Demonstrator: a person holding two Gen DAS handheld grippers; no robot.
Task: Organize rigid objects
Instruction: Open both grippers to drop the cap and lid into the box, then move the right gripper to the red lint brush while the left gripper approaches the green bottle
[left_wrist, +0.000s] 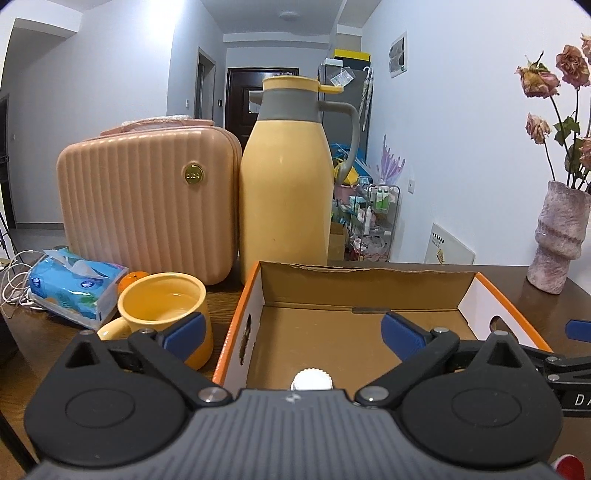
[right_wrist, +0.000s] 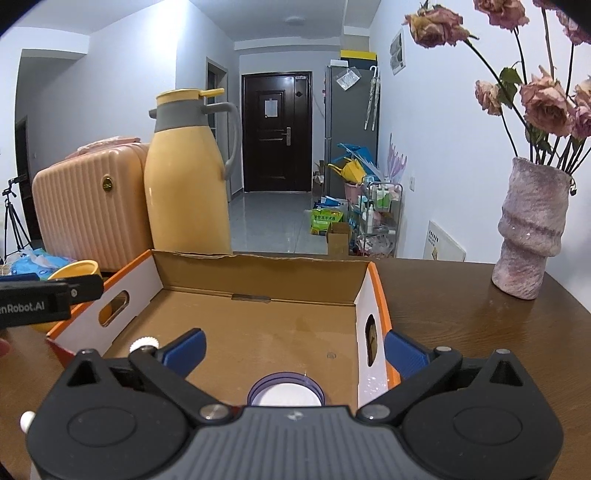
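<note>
An open cardboard box (left_wrist: 369, 288) with an orange rim lies on the brown table. My left gripper (left_wrist: 293, 332) hovers over its near left part, open, with nothing between the blue pads. Just under it, a white ridged cap (left_wrist: 312, 380) sits on the box floor. My right gripper (right_wrist: 294, 352) is open too, straddling the box's right wall (right_wrist: 369, 332). Below it in the box stands a round jar (right_wrist: 286, 391) with a white lid and a bluish clear rim. The white ridged cap (right_wrist: 144, 343) shows left of it. A yellow mug (left_wrist: 166, 310) stands outside the box's left wall.
Behind the box stand a tall yellow thermos jug (left_wrist: 284, 184) and a pink ribbed case (left_wrist: 147, 203). A blue tissue pack (left_wrist: 74, 284) and an orange (left_wrist: 133, 278) lie at the left. A pink vase (right_wrist: 532, 236) with dried roses stands on the table at the right.
</note>
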